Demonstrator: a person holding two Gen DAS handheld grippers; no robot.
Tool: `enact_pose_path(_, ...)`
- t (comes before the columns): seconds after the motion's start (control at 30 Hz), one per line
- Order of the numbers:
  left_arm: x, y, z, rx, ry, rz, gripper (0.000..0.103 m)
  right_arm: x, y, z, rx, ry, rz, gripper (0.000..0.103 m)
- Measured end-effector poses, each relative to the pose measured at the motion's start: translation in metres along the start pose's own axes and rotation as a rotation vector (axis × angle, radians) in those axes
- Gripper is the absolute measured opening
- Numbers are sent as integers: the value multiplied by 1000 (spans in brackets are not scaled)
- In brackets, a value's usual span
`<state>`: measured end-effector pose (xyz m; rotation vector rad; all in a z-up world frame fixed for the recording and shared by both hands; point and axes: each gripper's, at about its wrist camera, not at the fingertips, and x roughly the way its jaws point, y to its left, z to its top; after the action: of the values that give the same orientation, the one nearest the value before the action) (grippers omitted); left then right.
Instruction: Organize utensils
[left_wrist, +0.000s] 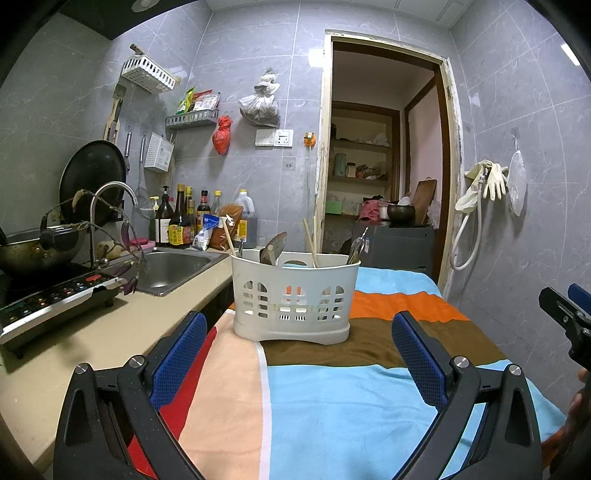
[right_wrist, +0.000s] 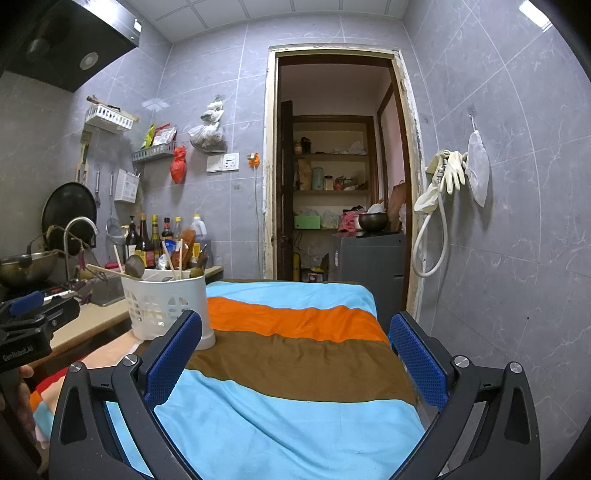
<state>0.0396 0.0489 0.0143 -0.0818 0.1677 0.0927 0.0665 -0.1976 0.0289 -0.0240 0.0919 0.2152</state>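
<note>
A white slotted utensil caddy stands on the striped cloth. It holds wooden chopsticks, spoons and other utensils, all upright or leaning. My left gripper is open and empty, just short of the caddy and centred on it. The caddy also shows in the right wrist view, left of my right gripper, which is open and empty over the cloth. The right gripper shows at the edge of the left wrist view.
A counter on the left carries an induction hob, a pan, a sink with tap and several sauce bottles. An open doorway lies behind. A tiled wall with hanging gloves is at the right.
</note>
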Motion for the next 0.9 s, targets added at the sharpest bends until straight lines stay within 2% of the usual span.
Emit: enact_pose_path(0.9, -1, 3, -3, 5, 3, -2, 98, -1, 0, 0, 1, 2, 1, 103)
